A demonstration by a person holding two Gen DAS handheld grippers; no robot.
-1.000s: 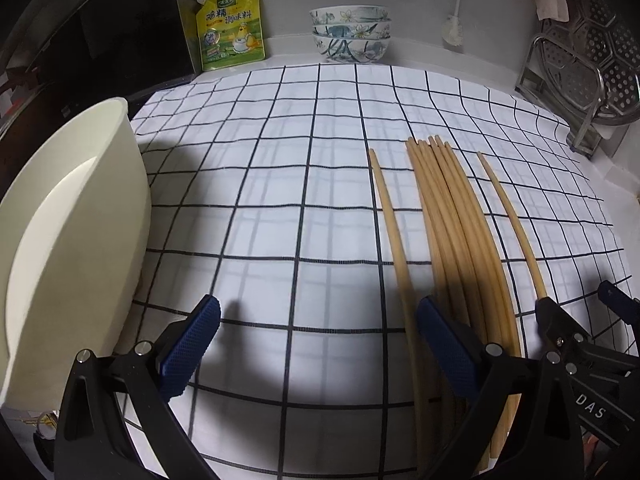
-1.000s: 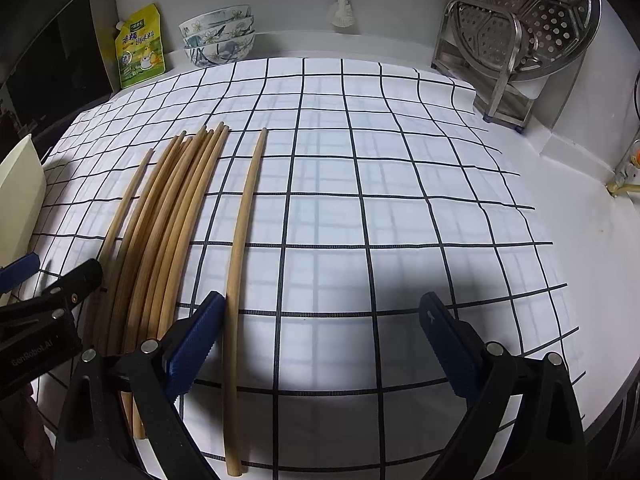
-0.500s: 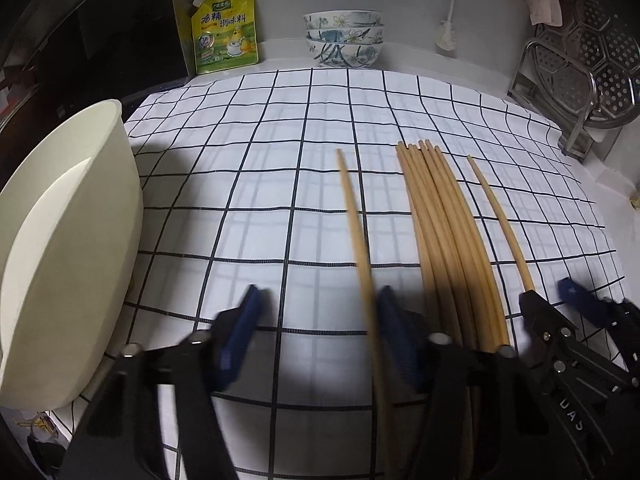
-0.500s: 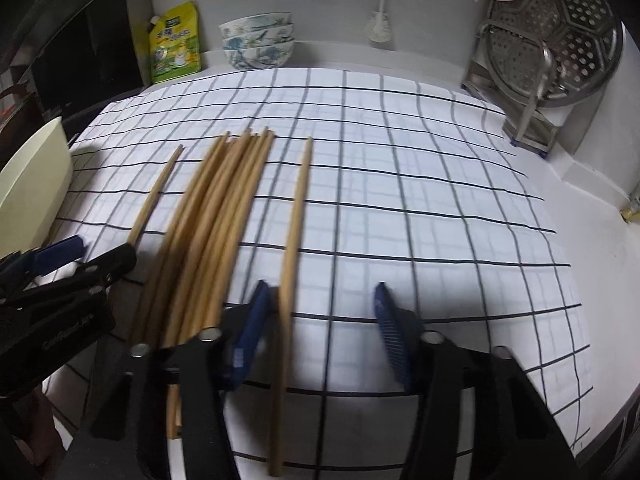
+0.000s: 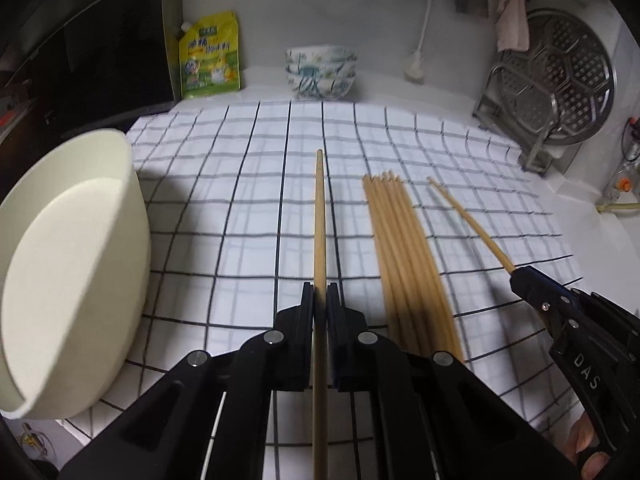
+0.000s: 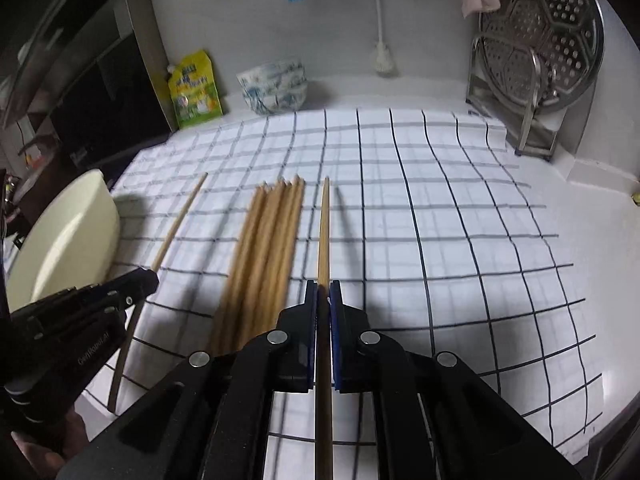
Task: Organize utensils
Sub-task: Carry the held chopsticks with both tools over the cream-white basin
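Note:
My left gripper (image 5: pixel 319 292) is shut on one wooden chopstick (image 5: pixel 319 220), lifted off the checked cloth (image 5: pixel 240 216) and pointing away from me. My right gripper (image 6: pixel 323 290) is shut on another single chopstick (image 6: pixel 323 232), also raised above the cloth. Between the two held sticks a bundle of several chopsticks (image 5: pixel 404 248) (image 6: pixel 264 248) lies on the cloth. In the left wrist view the right gripper (image 5: pixel 520 274) shows at the right edge with its chopstick (image 5: pixel 468 220). In the right wrist view the left gripper (image 6: pixel 150 276) shows at the left with its stick (image 6: pixel 180 220).
A cream plastic holder (image 5: pixel 72 264) (image 6: pixel 68 240) stands at the left edge of the cloth. At the back wall are a yellow pouch (image 5: pixel 210 56), stacked patterned bowls (image 5: pixel 320 72) and a metal rack with a steamer plate (image 5: pixel 556 80).
Both grippers went from wide open over the cloth to shut, each on one outer chopstick. Both have risen, lifting their sticks off the cloth; the bundle stayed put.

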